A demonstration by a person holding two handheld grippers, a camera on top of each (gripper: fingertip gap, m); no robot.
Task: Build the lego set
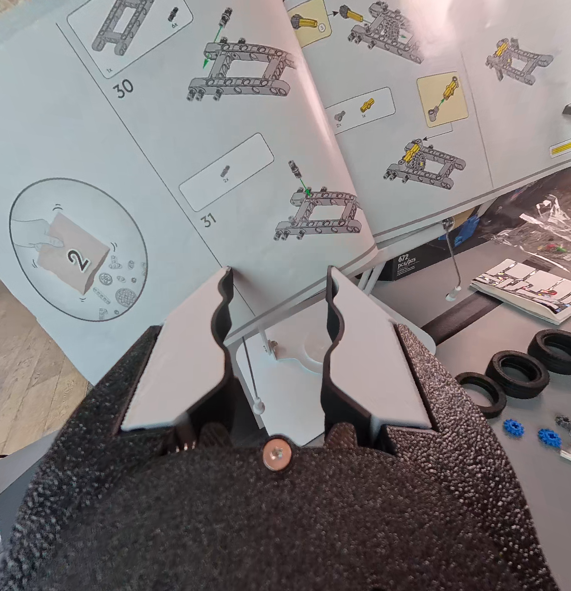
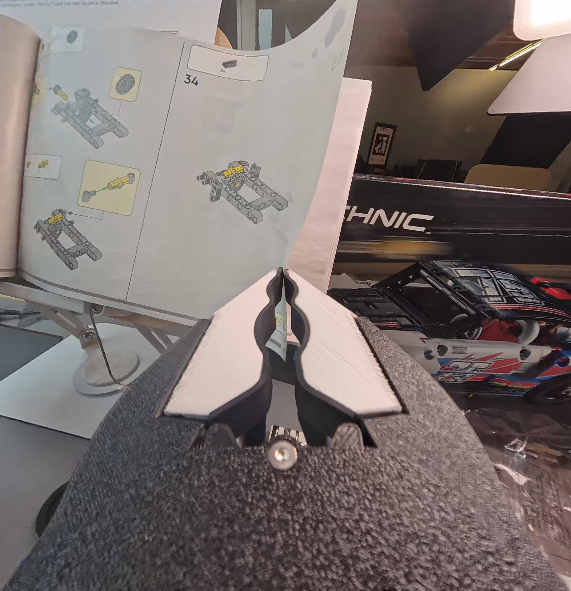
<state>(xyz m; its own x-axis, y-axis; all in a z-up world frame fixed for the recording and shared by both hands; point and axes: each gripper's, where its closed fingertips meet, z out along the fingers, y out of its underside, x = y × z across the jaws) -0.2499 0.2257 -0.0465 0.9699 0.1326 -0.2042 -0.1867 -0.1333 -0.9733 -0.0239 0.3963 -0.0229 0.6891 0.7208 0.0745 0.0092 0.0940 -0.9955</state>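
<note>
The open instruction booklet [image 1: 150,144] stands on a white stand [image 1: 284,383]. In the left wrist view my left gripper [image 1: 279,270] is open and holds nothing, its fingertips just in front of the lower edge of the left page. In the right wrist view my right gripper [image 2: 282,271] is shut on the lower right corner of a booklet page [image 2: 214,240]. That page curls up and away from the stack of pages behind it. A strip of the page [image 2: 280,323] shows between the pads.
Three black tyres [image 1: 517,374], two blue gears [image 1: 514,427] and small pale parts lie on the grey table at the right. A folded sheet [image 1: 527,287] and a clear plastic bag [image 1: 540,230] lie farther back. The black set box [image 2: 469,224] stands behind the booklet. Some 30 cm of space lies between my two pairs of fingers.
</note>
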